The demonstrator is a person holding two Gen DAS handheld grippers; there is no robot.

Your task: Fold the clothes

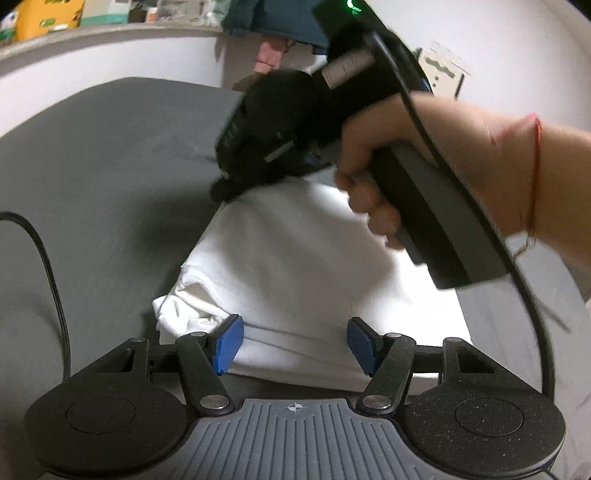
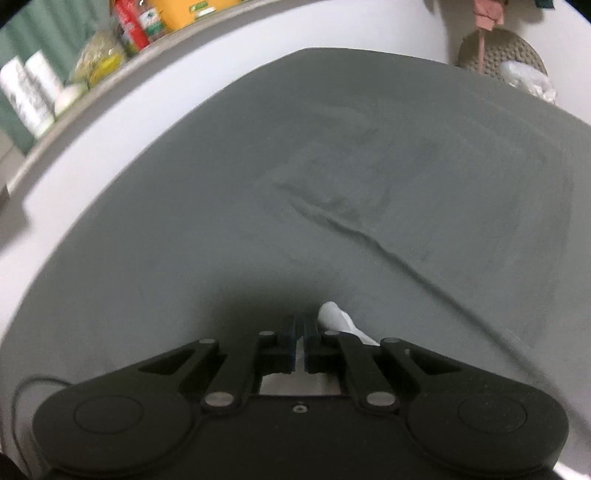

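Nearest the left wrist lens, the left gripper (image 1: 293, 343) is hovering with its two blue-padded fingers (image 1: 229, 341) spread wide apart and empty, just above the near edge of a folded white cotton garment (image 1: 295, 258). The garment is lying on a grey fabric-covered surface (image 1: 92, 184), its long axis running straight ahead of this tool, away from the fingers; a bunched, rumpled fold is sitting at the near-left corner, beside the left pad. Ahead and to the right, a person's bare hand (image 1: 369, 173), a thin red string bracelet (image 1: 533, 173) around the wrist, is gripping the handle of the black right gripper (image 2: 300, 343), whose body is crossing above the far end of the garment and blocking the view of that end. A black cable (image 1: 48, 266) is trailing down the left of the tool.

In the right wrist view, the dark fingers of the right gripper are standing nearly together, clamped on a small peak of the white cloth that is poking out just right of the tips. Ahead of them the grey surface is stretching away, lightly creased, with one long wrinkle running down to the right. Beyond it a white wall is carrying a ledge of blurred packages (image 2: 129, 29), and a woven round basket (image 2: 498, 51) is sitting far ahead on the right.
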